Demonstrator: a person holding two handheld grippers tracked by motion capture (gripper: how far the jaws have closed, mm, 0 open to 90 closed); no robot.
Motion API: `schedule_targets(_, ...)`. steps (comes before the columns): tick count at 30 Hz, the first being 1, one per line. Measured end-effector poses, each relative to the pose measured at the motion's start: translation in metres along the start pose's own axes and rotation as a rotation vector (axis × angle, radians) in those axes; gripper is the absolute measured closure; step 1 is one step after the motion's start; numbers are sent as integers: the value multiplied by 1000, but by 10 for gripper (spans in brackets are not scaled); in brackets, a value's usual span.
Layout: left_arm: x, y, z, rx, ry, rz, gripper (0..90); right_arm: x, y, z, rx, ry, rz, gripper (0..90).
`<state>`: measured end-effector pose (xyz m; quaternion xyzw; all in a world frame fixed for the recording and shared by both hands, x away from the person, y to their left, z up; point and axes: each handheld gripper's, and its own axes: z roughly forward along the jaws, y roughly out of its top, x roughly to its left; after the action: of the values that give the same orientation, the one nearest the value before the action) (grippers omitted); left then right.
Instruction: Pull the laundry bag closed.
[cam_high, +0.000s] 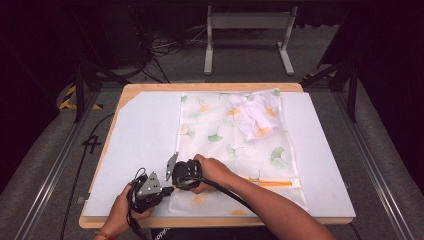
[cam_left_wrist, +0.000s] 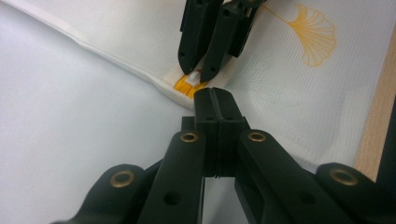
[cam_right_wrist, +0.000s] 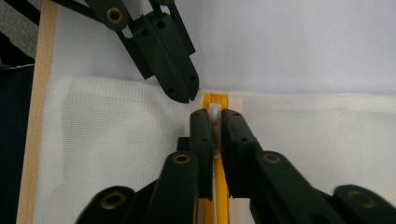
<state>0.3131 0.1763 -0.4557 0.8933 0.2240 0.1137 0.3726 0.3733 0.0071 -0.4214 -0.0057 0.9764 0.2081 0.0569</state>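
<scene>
two grippers meet at the near left corner of a white mesh laundry bag (cam_high: 235, 145) printed with ginkgo leaves, lying flat on a white sheet (cam_high: 140, 150) over the wooden table (cam_high: 210, 86). the bag's long axis runs from the person's side away toward the far edge; a bundle of white printed cloth (cam_high: 252, 116) sits inside its far right part. an orange zipper (cam_high: 270, 183) runs across the bag near its near end, crosswise to the long axis, ending at the bag's left edge. right gripper (cam_right_wrist: 215, 114): jaws narrow, pinching the small white zipper pull (cam_right_wrist: 214, 112) just short of the zipper's left end, jaws lined along the orange tape. left gripper (cam_left_wrist: 215, 95): jaws fully together, tips set at the bag's edge beside the orange zipper end (cam_left_wrist: 187, 86); whether they pinch fabric i cannot tell, since the tips cover the spot. in the high view the left gripper (cam_high: 167, 189) lies low on the sheet, pointing right toward the bag, and the right gripper (cam_high: 176, 176) comes in from the bag side, pointing left. the two sets of tips are nearly touching.
</scene>
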Motion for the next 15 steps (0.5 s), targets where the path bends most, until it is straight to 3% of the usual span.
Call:
schedule_targets(2,5,-2,-1,-23,8,-27,900,1,-2,0,-9,-7,4,842)
schedule_targets(5,19,-2,-8,-103,27,-101,900,1,-3,0,-20,-7,-1,842)
schedule_targets(7,28,2,-9,-153,18,-131,900,1,-4,1,-31,-10,8,842)
schedule_targets(11,35,13,6,-126,2,-136,900,2,-5,0,-35,-18,9,843)
schedule_targets(13,36,19,15,-111,-26,-115,900,3,-5,0,-34,-24,7,843)
schedule_targets(15,34,25,23,-69,-17,-90,900,3,-5,0,-36,-22,9,843)
